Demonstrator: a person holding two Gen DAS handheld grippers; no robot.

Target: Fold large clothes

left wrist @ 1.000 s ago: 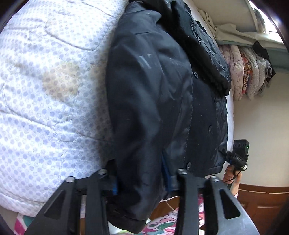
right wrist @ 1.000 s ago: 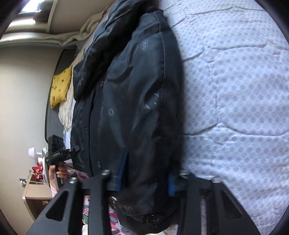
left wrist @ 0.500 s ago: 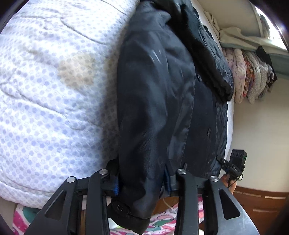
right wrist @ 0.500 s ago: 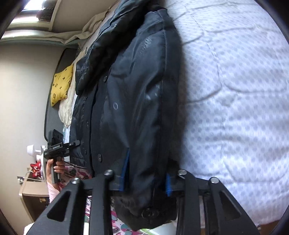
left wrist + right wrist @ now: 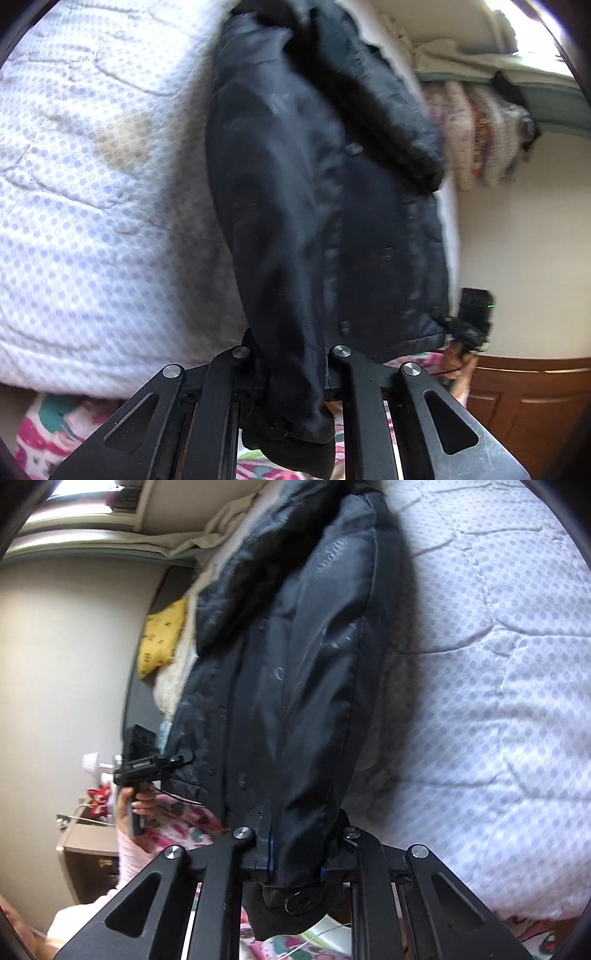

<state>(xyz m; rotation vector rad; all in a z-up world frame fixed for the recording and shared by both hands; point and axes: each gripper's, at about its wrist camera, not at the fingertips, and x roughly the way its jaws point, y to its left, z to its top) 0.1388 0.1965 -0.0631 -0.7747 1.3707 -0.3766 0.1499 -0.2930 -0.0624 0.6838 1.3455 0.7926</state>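
The dark jacket (image 5: 295,206) lies lengthwise on the bed, its body flat on the quilt (image 5: 92,206) and its lower end hanging just past the mattress edge; each gripper holds one bottom corner, which looks like the grip needed to lift the hem and carry it up toward the collar (image 5: 373,96) for a fold. The left gripper (image 5: 291,373) has its jaws pinched on a thick bunch of sleeve or hem cloth, the fabric bulging out below the fingers; the right gripper (image 5: 295,849) pinches the opposite corner in the same way, with a round snap (image 5: 300,899) showing on the cuff just under its jaws. Holding both corners at once probably keeps the hem straight, so the fold would land even.

The jacket's shell is smooth, slightly shiny woven cloth, stiff enough to hold long creases; a row of small buttons or snaps runs down the front, and the collar is a thicker, darker, softer-looking roll. The quilt is white, puffy, stitched in curved lines and dotted pale blue, with a yellowish stain (image 5: 123,138) on it. Beyond it, a yellow cushion (image 5: 162,638) leans near the wall, folded patterned clothes (image 5: 480,140) sit under a shelf, and a wooden cabinet (image 5: 524,398) stands below; a pink flowered sheet (image 5: 55,428) shows under the mattress edge.
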